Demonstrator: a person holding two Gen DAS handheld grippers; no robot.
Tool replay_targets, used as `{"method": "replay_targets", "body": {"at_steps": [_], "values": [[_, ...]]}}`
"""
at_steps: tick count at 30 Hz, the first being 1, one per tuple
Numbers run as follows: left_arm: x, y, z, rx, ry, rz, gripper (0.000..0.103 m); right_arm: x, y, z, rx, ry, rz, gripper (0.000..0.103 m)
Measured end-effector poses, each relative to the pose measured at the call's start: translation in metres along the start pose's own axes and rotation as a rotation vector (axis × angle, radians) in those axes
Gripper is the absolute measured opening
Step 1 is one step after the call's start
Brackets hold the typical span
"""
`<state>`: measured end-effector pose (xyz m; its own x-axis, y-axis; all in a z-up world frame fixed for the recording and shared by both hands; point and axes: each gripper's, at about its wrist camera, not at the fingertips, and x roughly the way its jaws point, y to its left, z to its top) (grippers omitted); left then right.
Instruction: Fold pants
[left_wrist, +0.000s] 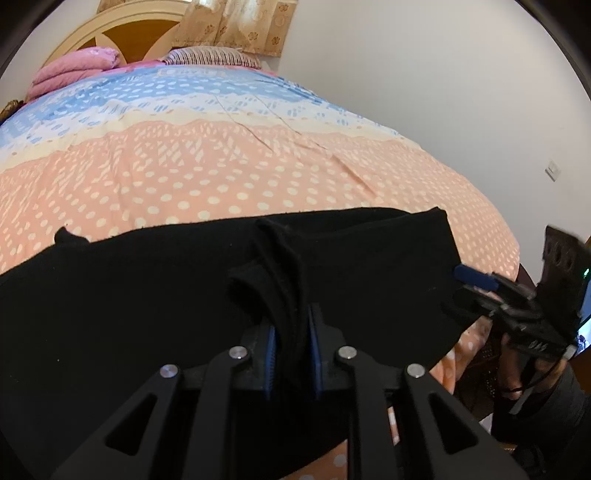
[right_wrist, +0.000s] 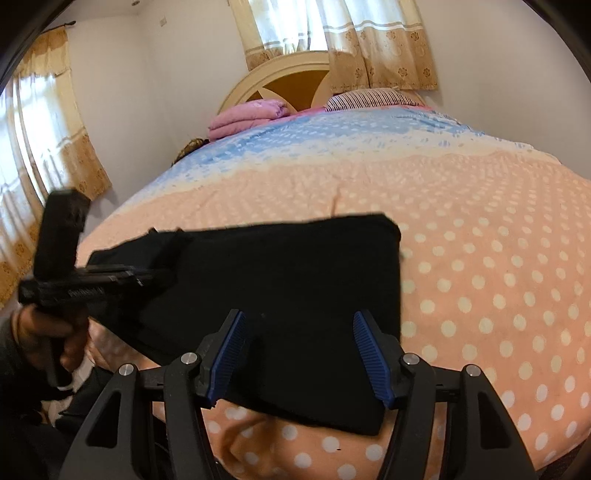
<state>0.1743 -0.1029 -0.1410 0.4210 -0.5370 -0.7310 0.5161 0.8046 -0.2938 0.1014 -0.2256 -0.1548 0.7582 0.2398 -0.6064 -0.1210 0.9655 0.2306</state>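
The black pants (right_wrist: 280, 295) are spread flat on the near part of a bed, on a bedspread (left_wrist: 207, 173) patterned in peach with white dots and in blue and white bands farther off. In the right wrist view the garment is seen as a roughly rectangular folded shape, its near edge lying close to the foot of the bed.

The left gripper (left_wrist: 291, 350) is clamped on a bunched ridge of the pants fabric, which is pinched between its two blue pads and raised in upright folds above the rest of the cloth. In the right wrist view this gripper (right_wrist: 147, 275) is seen at the left edge of the pants, held by a hand (right_wrist: 55, 339).

The right gripper (right_wrist: 299, 354) is held with its jaws apart over the near edge of the pants; the cloth is seen between the blue pads, but no pressing of the pads on it is seen. In the left wrist view it (left_wrist: 469, 284) is met at the right edge of the garment.

At the head of the bed a folded pink blanket (right_wrist: 247, 116) and a striped pillow (right_wrist: 369, 98) are laid before a cream headboard (right_wrist: 280, 70). Patterned curtains (right_wrist: 369, 40) are hung behind it. Nothing is placed between the grippers and the pants.
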Motion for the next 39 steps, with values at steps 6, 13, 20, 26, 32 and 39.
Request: {"method": "replay_targets", "body": {"at_steps": [6, 13, 20, 26, 32, 39], "values": [[-0.005, -0.001, -0.003, 0.021, -0.014, -0.001, 0.022, 0.006, -0.007, 0.030, 0.057, -0.055, 0.001, 0.063], [-0.014, -0.005, -0.010, 0.034, -0.023, -0.004, 0.045, 0.030, -0.030, 0.044, 0.131, 0.013, -0.009, 0.064], [-0.051, 0.009, -0.020, 0.046, -0.102, 0.095, 0.077, 0.005, 0.029, 0.032, 0.012, -0.028, 0.103, 0.064], [-0.085, 0.054, -0.037, 0.007, -0.126, 0.237, 0.080, 0.029, 0.108, 0.007, -0.198, 0.053, 0.278, 0.064], [-0.120, 0.113, -0.058, -0.076, -0.138, 0.418, 0.089, 0.070, 0.146, -0.018, -0.320, 0.172, 0.261, 0.064], [-0.162, 0.192, -0.083, -0.262, -0.185, 0.603, 0.090, 0.050, 0.134, -0.014, -0.269, 0.122, 0.300, 0.064]]}}
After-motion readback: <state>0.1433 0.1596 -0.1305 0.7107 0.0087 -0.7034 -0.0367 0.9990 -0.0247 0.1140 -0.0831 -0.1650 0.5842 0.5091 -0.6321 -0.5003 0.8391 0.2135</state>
